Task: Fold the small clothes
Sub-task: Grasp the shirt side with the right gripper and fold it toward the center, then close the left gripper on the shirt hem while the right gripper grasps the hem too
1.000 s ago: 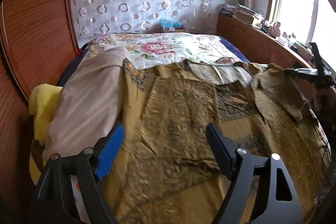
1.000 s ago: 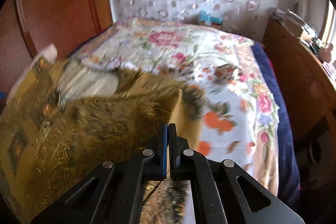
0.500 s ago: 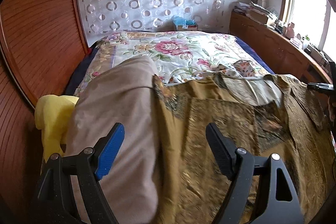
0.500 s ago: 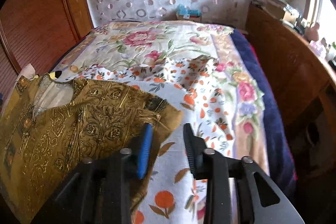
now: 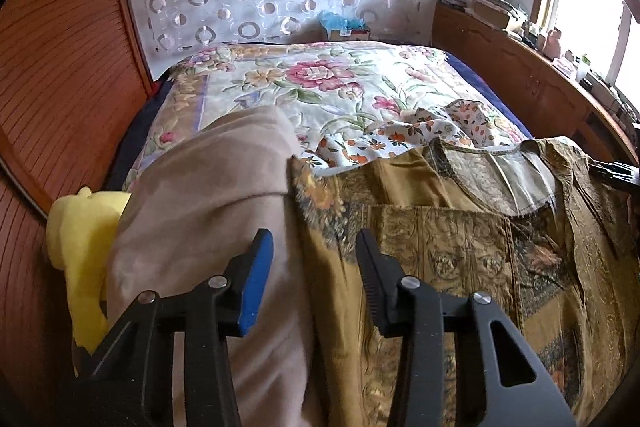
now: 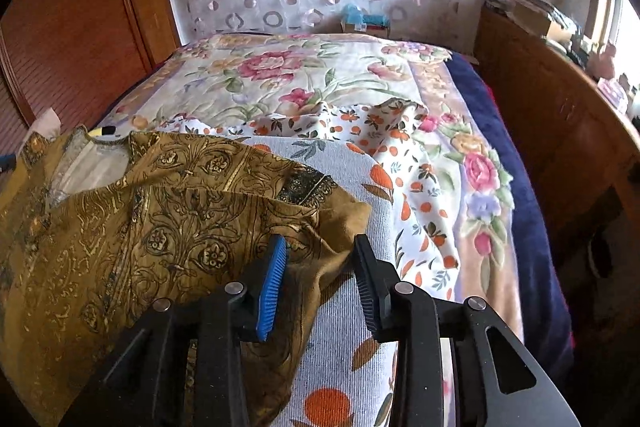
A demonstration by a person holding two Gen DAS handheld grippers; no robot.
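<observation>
An olive-gold patterned garment lies spread over the near part of the bed. My left gripper hovers over its left edge, where it meets a beige cloth. Its jaws are closing, with that edge between them and neither pad pressing on it. In the right wrist view the same garment fills the left. My right gripper stands over its right corner. Those jaws are opening, and the corner lies loose between the fingers. The neckline shows a pale lining.
A white cloth with orange print lies under and beyond the garment on the floral bedspread. A yellow cloth sits at the left by the wooden wall. A wooden cabinet with clutter runs along the right under the window.
My left gripper moved left across the garment to its left edge and its jaws narrowed. My right gripper let go of the garment's corner and opened; the corner now rests on the bed.
</observation>
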